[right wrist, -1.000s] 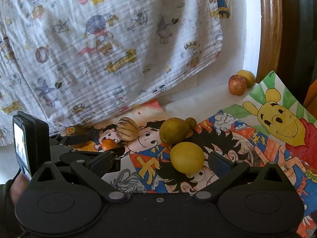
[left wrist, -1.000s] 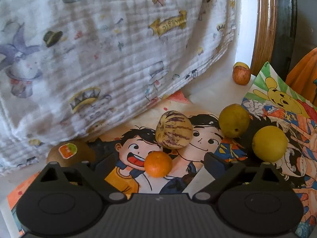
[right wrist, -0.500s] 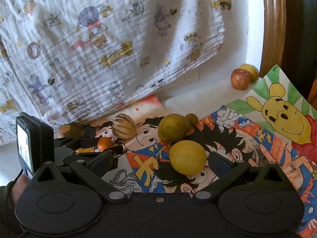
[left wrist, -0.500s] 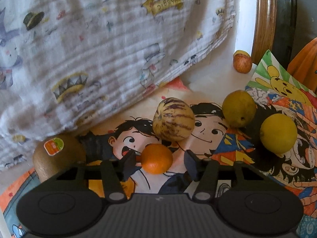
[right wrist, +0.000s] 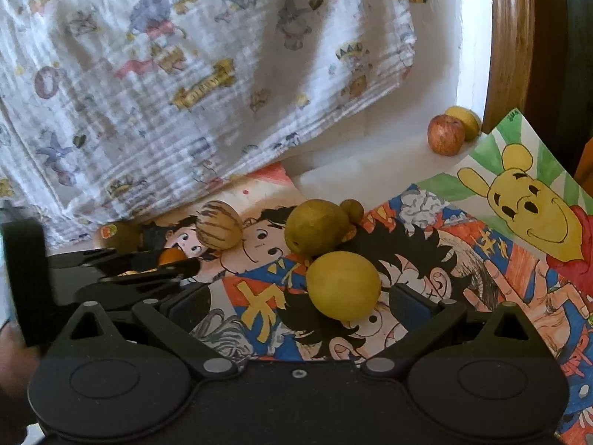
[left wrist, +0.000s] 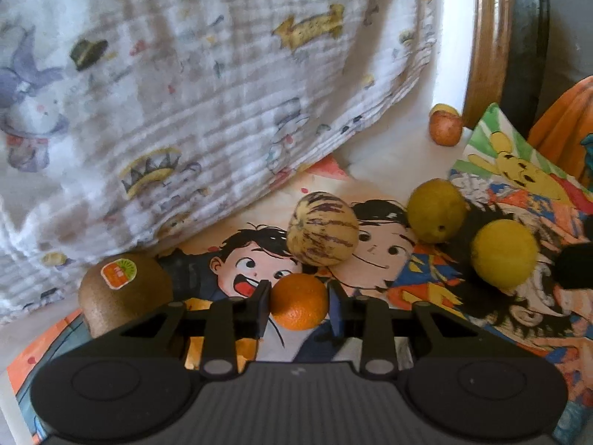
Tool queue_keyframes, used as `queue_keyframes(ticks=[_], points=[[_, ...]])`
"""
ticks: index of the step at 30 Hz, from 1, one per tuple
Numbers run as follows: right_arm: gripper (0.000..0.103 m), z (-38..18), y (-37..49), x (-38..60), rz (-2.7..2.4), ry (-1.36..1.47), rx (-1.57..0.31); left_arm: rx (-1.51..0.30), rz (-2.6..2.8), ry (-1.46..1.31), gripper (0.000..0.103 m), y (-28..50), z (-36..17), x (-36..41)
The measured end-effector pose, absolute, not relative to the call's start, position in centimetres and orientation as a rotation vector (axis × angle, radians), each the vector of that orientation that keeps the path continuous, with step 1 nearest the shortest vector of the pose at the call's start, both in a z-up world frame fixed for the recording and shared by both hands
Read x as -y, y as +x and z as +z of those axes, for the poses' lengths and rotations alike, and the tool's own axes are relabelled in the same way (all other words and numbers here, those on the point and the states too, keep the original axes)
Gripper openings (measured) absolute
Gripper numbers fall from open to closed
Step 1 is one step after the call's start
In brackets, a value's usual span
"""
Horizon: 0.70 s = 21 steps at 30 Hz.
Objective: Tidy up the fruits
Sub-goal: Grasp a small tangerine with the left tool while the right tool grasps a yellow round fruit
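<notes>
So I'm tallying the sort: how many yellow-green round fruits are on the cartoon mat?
2. One lies before the right tongs; the other sits just behind it, beside the striped melon. More may be hidden.

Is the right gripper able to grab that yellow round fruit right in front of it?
Probably yes. The right gripper is open, its fingers apart on either side of the yellow fruit, with nothing between them. The greenish fruit behind sits close but doesn't block the way.
</notes>
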State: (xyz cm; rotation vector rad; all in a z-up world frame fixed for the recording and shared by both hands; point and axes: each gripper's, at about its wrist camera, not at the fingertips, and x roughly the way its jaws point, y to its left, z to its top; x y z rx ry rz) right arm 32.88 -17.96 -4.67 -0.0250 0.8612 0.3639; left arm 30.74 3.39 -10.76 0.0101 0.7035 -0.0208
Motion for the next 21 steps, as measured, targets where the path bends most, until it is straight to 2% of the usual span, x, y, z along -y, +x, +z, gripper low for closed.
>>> queue_keyframes(ticks=[15,21], points=[[0.101,-9.5,38.5,17.8,0.293,-0.062,-0.952,-0.731,-0.047,-0.003,0.035,29.5,-10.8,-2.9],[0.095,-10.3,39.8,17.7,0.296,-0.06,-0.965,-0.738,-0.045,-0.006,0.035,30.0,-11.0,-3.1]])
